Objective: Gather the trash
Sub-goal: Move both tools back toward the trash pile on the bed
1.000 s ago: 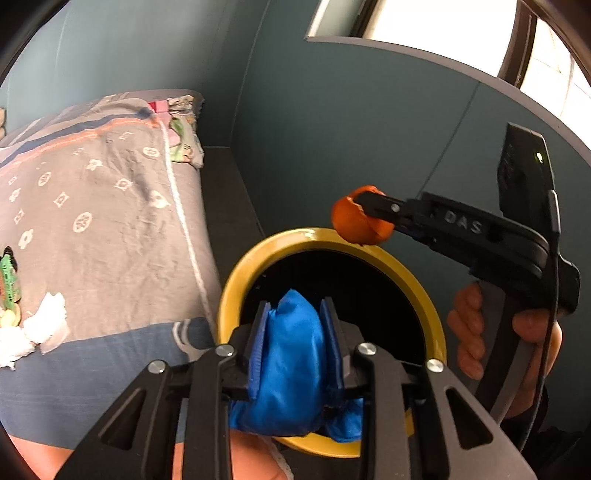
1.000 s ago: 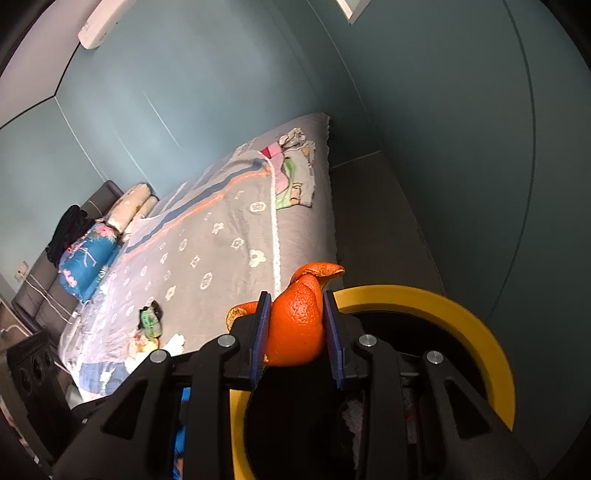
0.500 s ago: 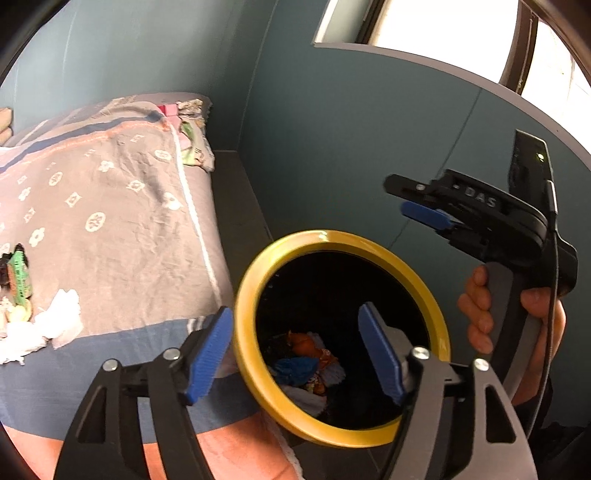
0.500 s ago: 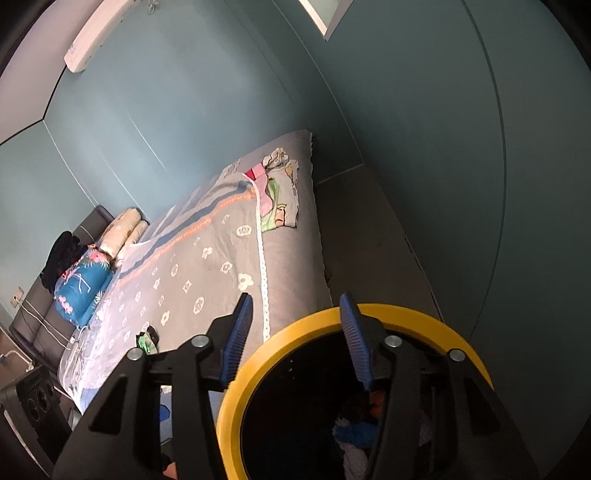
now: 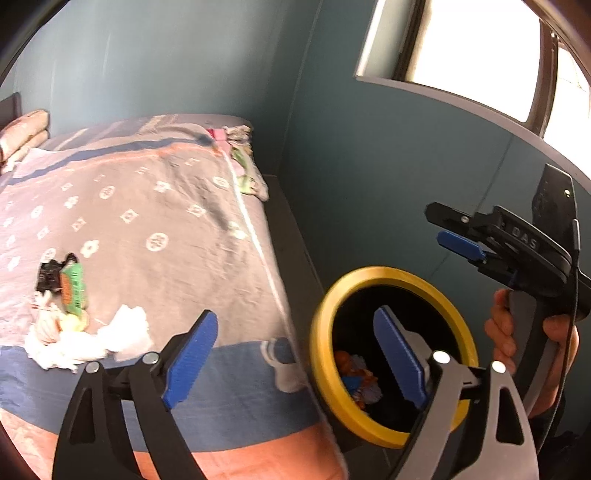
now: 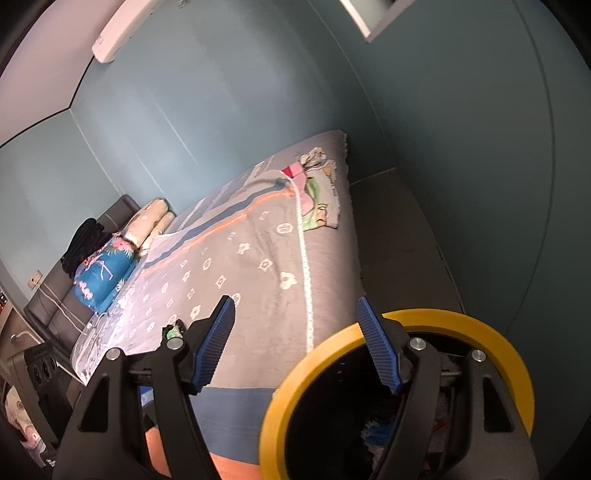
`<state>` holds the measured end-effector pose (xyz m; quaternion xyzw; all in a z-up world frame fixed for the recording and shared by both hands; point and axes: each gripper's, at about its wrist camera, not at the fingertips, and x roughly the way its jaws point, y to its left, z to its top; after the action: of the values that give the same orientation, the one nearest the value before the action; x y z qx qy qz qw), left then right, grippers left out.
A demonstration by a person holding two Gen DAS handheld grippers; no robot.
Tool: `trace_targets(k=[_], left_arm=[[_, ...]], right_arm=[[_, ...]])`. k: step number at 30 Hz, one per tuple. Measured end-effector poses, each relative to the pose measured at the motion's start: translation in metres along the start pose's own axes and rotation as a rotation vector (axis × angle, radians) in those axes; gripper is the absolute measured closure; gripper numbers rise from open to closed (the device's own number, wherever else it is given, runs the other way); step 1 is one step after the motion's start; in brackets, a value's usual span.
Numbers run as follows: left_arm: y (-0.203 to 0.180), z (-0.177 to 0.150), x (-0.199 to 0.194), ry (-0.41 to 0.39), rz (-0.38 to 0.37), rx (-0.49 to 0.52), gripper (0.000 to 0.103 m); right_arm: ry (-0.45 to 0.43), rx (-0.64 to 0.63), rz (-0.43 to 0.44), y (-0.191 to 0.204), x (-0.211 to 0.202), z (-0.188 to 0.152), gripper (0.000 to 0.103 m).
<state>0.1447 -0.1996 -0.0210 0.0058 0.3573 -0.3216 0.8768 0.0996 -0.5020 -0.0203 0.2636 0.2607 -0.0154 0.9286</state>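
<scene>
Both the left gripper (image 5: 295, 354) and right gripper (image 6: 295, 343) are spreading wide with nothing between them above the upright yellow-rimmed bin (image 5: 391, 275) beside the bed (image 5: 147, 229), its mouth facing up, trash (image 5: 356, 373) at its bottom.

My pads (image 5: 190, 356) were blue, the bin (image 5: 391, 275) yellow-rimmed and black inside, the blanket (image 5: 155, 206) grey with white flowers.

Teal walls (image 6: 221, 110) all round, dark floor (image 6: 399, 236) strip between bed (image 5: 147, 221) and wall. Grey patterned bedspread, pillows (image 6: 147, 221) at the head by a dark headboard (image 6: 118, 206). Window (image 5: 461, 48) upper right, blown out with daylight (only light source visible). White AC unit (image 6: 122, 33) up by the ceiling
</scene>
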Motion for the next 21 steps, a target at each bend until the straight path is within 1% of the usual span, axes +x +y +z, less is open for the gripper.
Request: trace_targets(k=[5,6,8,18,21], left_arm=[[0.026,0.006,-0.010,-0.023,0.044,-0.040,0.015],[0.030,0.006,-0.012,-0.028,0.055,-0.043,0.015],[0.043,0.006,-0.017,-0.037,0.102,-0.045,0.015],[0.111,0.005,-0.035,-0.055,0.223,-0.105,0.014],[0.131,0.004,-0.040,-0.059,0.257,-0.127,0.014]], right_arm=[[0.013,-0.038,0.024,0.022,0.006,0.000,0.031],[0.019,-0.051,0.033,0.028,0.008,-0.001,0.031],[0.026,-0.067,0.049,0.038,0.012,-0.002,0.031],[0.076,-0.166,0.133,0.109,0.049,-0.013,0.030],[0.093,-0.180,0.146,0.123,0.061,-0.018,0.030]])
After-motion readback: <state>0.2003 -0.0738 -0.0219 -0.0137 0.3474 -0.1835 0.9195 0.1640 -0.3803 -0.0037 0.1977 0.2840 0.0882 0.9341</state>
